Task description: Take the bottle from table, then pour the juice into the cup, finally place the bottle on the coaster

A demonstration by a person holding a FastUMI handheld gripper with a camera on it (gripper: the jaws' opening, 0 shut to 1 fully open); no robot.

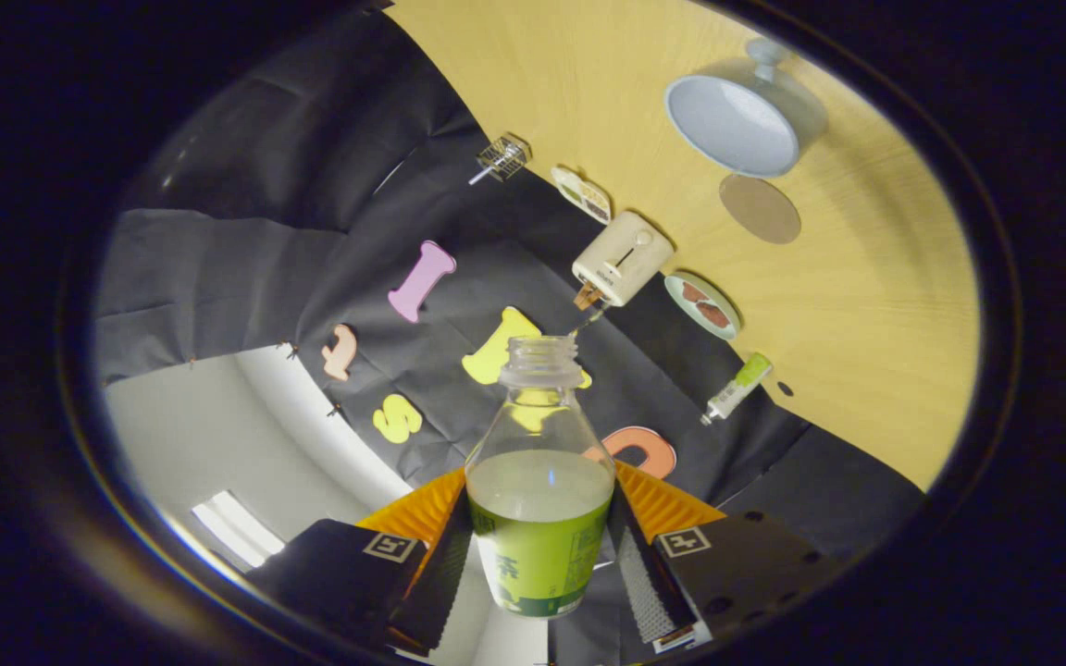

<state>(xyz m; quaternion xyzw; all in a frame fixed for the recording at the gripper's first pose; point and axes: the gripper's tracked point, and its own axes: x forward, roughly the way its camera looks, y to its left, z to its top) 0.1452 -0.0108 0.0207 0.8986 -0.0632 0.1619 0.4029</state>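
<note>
The tongs point(540, 555) were clamped on the bottle point(540, 499) at its labelled lower body, both fingers pressing. It was uncapped and part full, so likely weighty, smooth and spill-prone. The cup point(732, 125) and coaster point(760, 209) sat mid-worktop point(866, 305)

Quick count: one bottle point(539, 481), one cup point(735, 123), one coaster point(760, 209), one toaster point(623, 258), two small plates point(701, 304) point(581, 194), one tube point(737, 387), one little wire basket point(502, 157).
</note>
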